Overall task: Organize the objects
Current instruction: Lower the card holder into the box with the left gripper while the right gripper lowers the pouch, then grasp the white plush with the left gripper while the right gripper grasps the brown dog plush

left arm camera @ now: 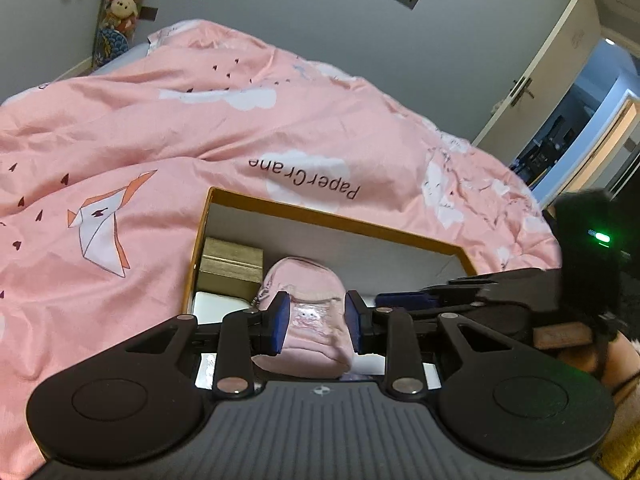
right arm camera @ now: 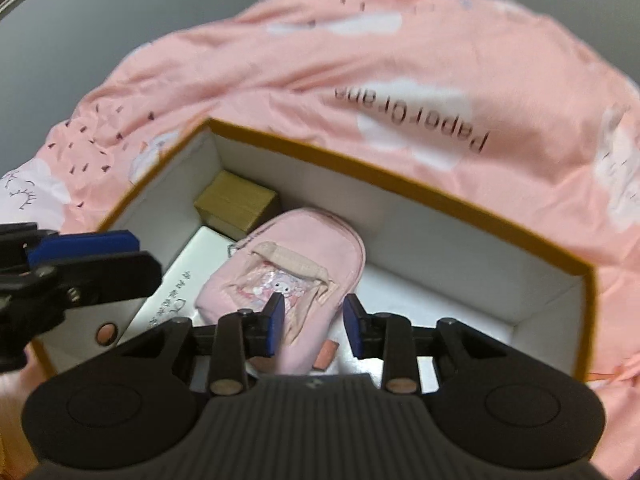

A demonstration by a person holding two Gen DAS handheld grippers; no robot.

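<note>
Pink pouch lying in box; both tongs part-open, empty.

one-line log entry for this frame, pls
stage: pink pouch lying in orange-rimmed box | left gripper: open, empty | right gripper: open, above pouch | also inside: gold box, white box

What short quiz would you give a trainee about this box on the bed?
1. True or false: the pink pouch lies inside the orange-rimmed box.
2. What sits in that box's far left corner? A) small gold box B) cup C) shoe
3. Fill in: the box rests on a ___ duvet.
Key: 1 true; 2 A; 3 pink.
</note>
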